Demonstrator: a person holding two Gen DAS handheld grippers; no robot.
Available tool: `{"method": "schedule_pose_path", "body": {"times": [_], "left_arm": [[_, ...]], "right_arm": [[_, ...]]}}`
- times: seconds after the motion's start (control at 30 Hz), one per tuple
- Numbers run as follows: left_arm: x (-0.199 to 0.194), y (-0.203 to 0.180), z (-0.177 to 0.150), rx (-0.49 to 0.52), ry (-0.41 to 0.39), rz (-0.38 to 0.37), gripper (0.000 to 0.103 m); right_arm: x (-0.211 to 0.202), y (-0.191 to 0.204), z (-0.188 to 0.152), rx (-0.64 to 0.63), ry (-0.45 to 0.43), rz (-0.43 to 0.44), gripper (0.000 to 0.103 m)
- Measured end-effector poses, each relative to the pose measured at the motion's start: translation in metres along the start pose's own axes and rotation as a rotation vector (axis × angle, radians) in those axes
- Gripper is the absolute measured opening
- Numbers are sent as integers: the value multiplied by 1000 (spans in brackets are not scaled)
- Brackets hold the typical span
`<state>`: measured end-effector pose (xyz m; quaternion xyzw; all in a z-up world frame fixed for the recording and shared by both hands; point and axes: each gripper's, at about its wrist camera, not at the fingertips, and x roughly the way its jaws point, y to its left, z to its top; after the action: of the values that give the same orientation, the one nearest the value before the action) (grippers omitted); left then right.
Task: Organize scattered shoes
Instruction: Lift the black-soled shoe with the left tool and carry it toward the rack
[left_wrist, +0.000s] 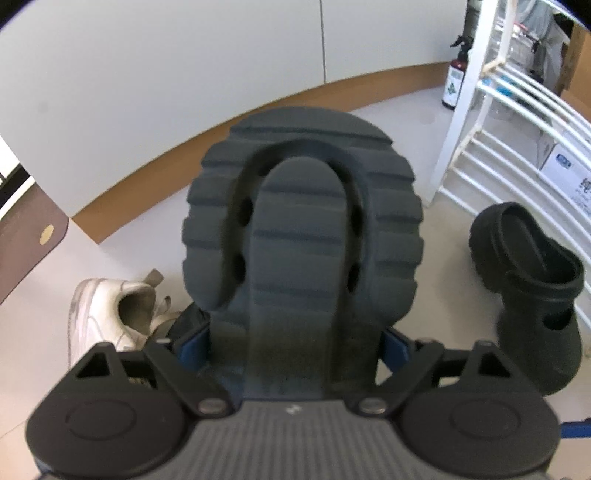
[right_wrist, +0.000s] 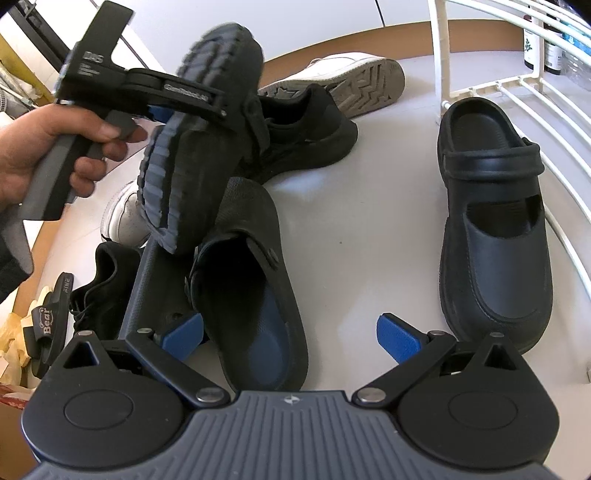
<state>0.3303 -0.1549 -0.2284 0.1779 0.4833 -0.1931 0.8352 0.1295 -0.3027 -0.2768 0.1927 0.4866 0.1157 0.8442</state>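
Shoes mostly scattered on floor (right_wrist: 351, 229): only one clog (right_wrist: 495, 206) set beside rack (right_wrist: 517, 83) at right. Left gripper (right_wrist: 229, 107) pinches second clog (left_wrist: 303, 229), lifted sole-up, centre frame. Right gripper (right_wrist: 291, 338) spread, empty, over third clog (right_wrist: 255, 288). Sneakers (right_wrist: 332, 79), slide (right_wrist: 48, 325) remain.

floor (right_wrist: 369, 206): pale, bare patch | white rack (left_wrist: 517, 122): upright beside wall | spray bottle (left_wrist: 455, 77): behind rack | cardboard box (left_wrist: 565, 166): under rack bars
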Motion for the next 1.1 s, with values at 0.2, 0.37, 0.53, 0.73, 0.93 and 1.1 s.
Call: {"method": "schedule_pose_path", "body": {"times": [0.2, 0.37, 0.53, 0.73, 0.93, 1.1], "left_arm": [[-33, -11, -3, 19, -25, -29, 91], [-61, -22, -5, 13, -53, -80, 91], [-84, -43, -9, 29, -73, -129, 91], [-93, -73, -16, 37, -74, -205, 91], [-79, -109, -28, 41, -22, -290, 91], [-69, -128, -37, 29, 3, -342, 91]], "right_arm": [[-5, 1, -3, 1, -10, 13, 103], [-12, -2, -6, 2, -23, 14, 103], [-20, -10, -11, 9, -23, 5, 103], [-31, -28, -18, 23, -23, -24, 103], [-38, -42, -27, 23, -6, -47, 103], [-48, -55, -33, 57, 5, -46, 103]]}}
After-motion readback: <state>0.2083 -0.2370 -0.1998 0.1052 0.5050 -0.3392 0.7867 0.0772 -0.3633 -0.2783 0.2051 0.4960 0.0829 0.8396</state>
